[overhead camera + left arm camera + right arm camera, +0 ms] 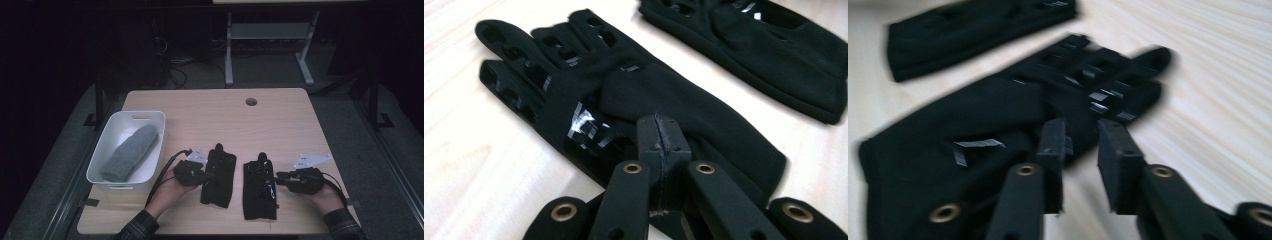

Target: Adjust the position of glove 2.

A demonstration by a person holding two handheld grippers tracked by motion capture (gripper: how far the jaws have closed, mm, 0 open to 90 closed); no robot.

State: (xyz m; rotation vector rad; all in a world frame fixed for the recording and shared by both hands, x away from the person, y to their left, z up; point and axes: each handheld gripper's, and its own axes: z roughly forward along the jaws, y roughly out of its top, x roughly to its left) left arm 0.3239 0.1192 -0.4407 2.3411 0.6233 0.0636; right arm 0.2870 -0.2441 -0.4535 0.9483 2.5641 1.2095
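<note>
Two black fabric gloves with glossy grip patches lie flat on the pale wooden desk (pixel 280 120), fingers pointing away from you. The left glove (pixel 218 175) sits just beside the right glove (pixel 259 190), a strip of bare wood between them.

Your left claw (pixel 209 176) is fully closed, its jaws pressed together over the left glove's palm; from the left gripper view I cannot tell whether any fabric is pinched between them. Your right claw (pixel 1083 165) stands partly open with a clear gap between the jaws, hovering at the right glove's outer edge and gripping nothing.

The risk here is the thin, limp fabric. If the right claw closes while hovering this high, it will likely catch nothing, or only the top layer, and the glove may unfold and drag as you lift. The left claw, shut tight, may hold too little cloth and slip free. The blur in the right gripper view suggests haste, which could shove the glove sideways into its partner.

The white plastic tub (pixel 100 160) holding a grey rolled towel (pixel 131 152) stands well apart at the left.
</note>
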